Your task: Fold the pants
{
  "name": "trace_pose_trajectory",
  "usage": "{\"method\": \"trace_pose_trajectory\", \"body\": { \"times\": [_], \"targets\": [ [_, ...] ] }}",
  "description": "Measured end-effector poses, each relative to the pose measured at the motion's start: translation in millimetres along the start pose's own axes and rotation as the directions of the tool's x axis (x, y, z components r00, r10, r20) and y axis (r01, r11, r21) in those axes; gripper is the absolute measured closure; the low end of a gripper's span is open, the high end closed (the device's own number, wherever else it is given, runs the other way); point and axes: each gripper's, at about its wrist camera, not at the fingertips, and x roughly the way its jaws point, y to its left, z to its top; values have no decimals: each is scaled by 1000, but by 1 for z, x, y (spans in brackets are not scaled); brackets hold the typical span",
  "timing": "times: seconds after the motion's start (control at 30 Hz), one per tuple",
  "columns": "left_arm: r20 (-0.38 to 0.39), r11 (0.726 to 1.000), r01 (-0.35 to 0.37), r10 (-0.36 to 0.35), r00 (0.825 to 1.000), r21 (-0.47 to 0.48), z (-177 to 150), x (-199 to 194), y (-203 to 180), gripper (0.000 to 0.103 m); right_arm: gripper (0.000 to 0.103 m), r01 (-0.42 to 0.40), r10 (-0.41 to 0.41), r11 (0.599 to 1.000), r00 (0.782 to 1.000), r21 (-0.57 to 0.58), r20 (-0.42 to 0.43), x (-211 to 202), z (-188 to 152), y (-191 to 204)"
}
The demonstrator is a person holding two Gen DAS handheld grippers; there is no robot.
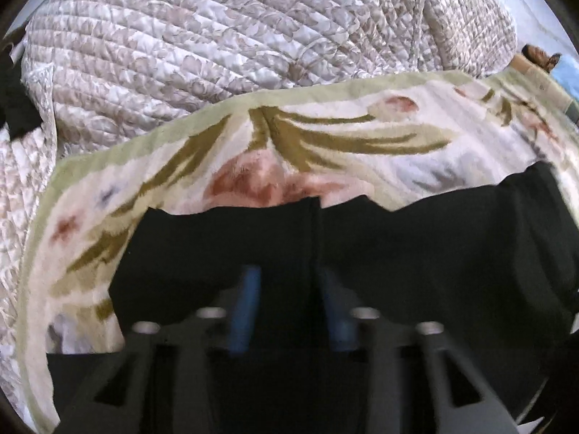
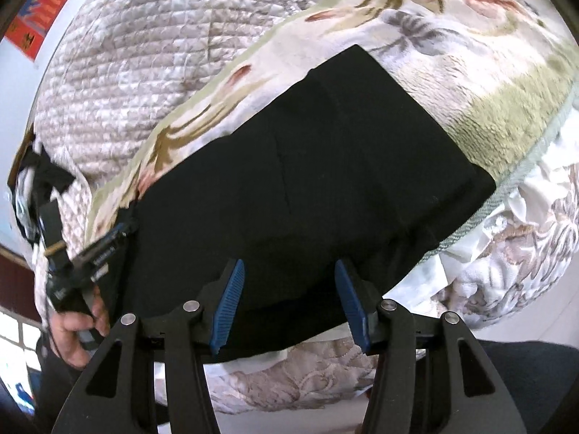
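Note:
Black pants point(image 2: 325, 166) lie folded into a rough rectangle on a floral blanket point(image 2: 488, 90). In the right wrist view my right gripper point(image 2: 289, 271) is open, its blue pads point(image 2: 231, 300) spread above the near edge of the pants, holding nothing. The left gripper point(image 2: 119, 231) shows there at the pants' left end, held by a hand point(image 2: 77, 329). In the left wrist view the pants point(image 1: 398, 253) fill the lower half and the left gripper point(image 1: 287, 275) hovers over them. Its blue pads point(image 1: 246, 311) stand apart with dark cloth behind them.
A quilted beige bedspread point(image 1: 181, 54) covers the bed beyond the blanket point(image 1: 362, 137). The bed's near edge with white frilled fabric point(image 2: 506, 209) drops off at the right. A red poster point(image 2: 43, 11) hangs on the wall at the upper left.

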Motion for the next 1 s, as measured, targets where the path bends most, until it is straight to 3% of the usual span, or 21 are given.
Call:
{"method": "trace_pose_trajectory", "body": {
  "times": [0.03, 0.07, 0.23, 0.37, 0.43, 0.53, 0.63, 0.73, 0.8, 0.97, 1.0],
  "targets": [
    [4, 1000, 3, -3, 1000, -1, 1, -1, 2, 94, 50, -2, 2, 1000, 1000, 10, 5, -1, 0, -1],
    [24, 1000, 14, -14, 1000, -18, 1, -7, 6, 96, 50, 0, 0, 1000, 1000, 20, 12, -4, -1, -3],
    [151, 989, 25, -3, 988, -148, -13, -62, 45, 97, 50, -6, 4, 999, 1000, 48, 30, -11, 0, -7],
    [232, 944, 10, 70, 970, -329, -45, -121, 100, 97, 50, -13, 11, 997, 999, 71, 30, -8, -1, -10],
    [231, 908, -10, 117, 966, -418, -73, -138, 128, 97, 50, -15, 12, 997, 1000, 80, 29, -6, 0, -11],
    [173, 858, -22, 129, 976, -514, -109, -138, 156, 97, 50, -10, 7, 996, 999, 86, 33, -4, 1, -12],
    [109, 813, -12, 92, 990, -583, -136, -124, 170, 96, 50, 1, -5, 996, 999, 93, 35, -1, 2, -11],
    [100, 774, 25, 50, 994, -632, -148, -113, 178, 95, 50, 10, -14, 995, 999, 99, 39, 0, 2, -9],
    [105, 763, 47, 28, 994, -644, -151, -109, 183, 93, 50, 10, -15, 994, 999, 107, 44, 0, 2, -9],
    [125, 712, 95, -10, 992, -695, -158, -106, 186, 62, 50, -2, -10, 989, 997, 145, 82, -4, 4, -14],
    [127, 708, 103, -19, 992, -699, -158, -106, 185, 60, 50, -2, -12, 989, 996, 149, 94, -7, 5, -16]
  ]
}}
